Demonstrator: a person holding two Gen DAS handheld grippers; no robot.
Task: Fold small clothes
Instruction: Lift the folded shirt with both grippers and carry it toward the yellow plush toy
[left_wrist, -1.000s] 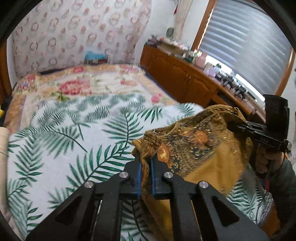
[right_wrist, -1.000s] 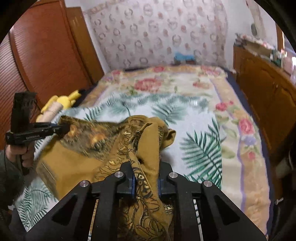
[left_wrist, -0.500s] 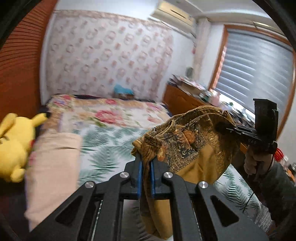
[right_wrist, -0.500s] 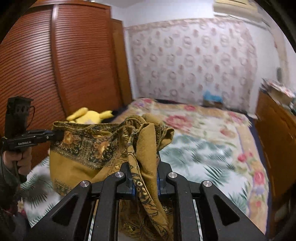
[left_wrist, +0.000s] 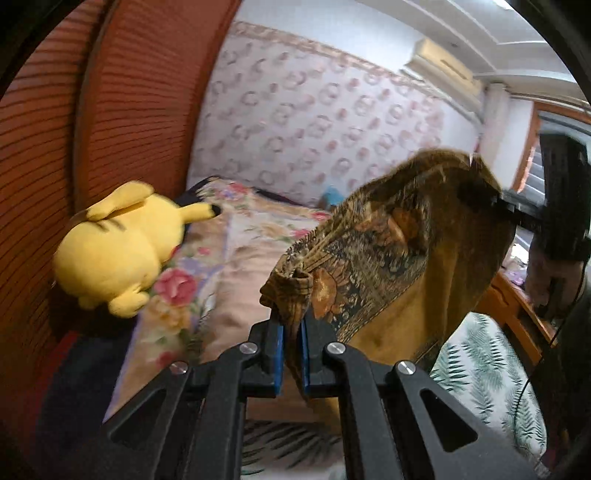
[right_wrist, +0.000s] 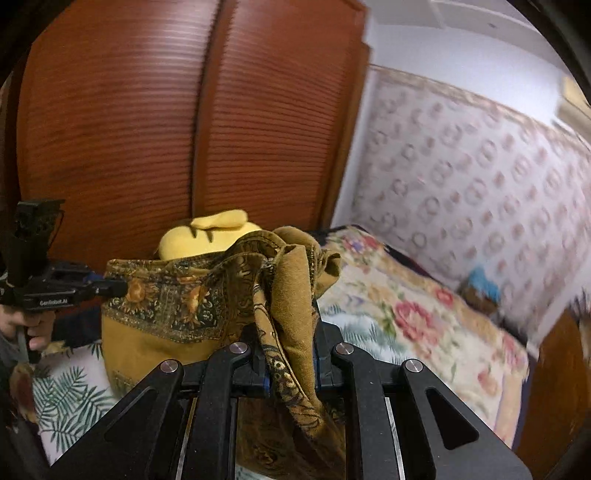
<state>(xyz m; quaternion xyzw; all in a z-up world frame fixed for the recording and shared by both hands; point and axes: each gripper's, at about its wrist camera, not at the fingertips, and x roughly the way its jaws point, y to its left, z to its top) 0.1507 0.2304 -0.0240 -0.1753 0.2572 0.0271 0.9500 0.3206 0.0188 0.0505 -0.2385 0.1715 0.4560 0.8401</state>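
The left gripper has its blue-padded fingers pressed together on a bunched corner of the mustard-yellow garment, the cloth pinched tight between them and spilling down below the pads. The right gripper likewise pinches a thick fold of the same garment, a hank of patterned cloth hanging down over its fingers. Between the two grips the garment is stretched out and held up in the air above the bed, its dark sunflower-and-paisley border band running along the upper edge and the plain yellow cloth sagging beneath. In the left wrist view the right gripper shows at the far end of the cloth, its handle held in the person's right hand; in the right wrist view the left gripper shows at the other end, held in the left hand. Under the garment lies a palm-leaf blanket over a floral bedspread. A yellow plush toy lies at the bed's edge against the slatted wooden wardrobe. Patterned wallpaper covers the far wall. No containers can be made out in either view.
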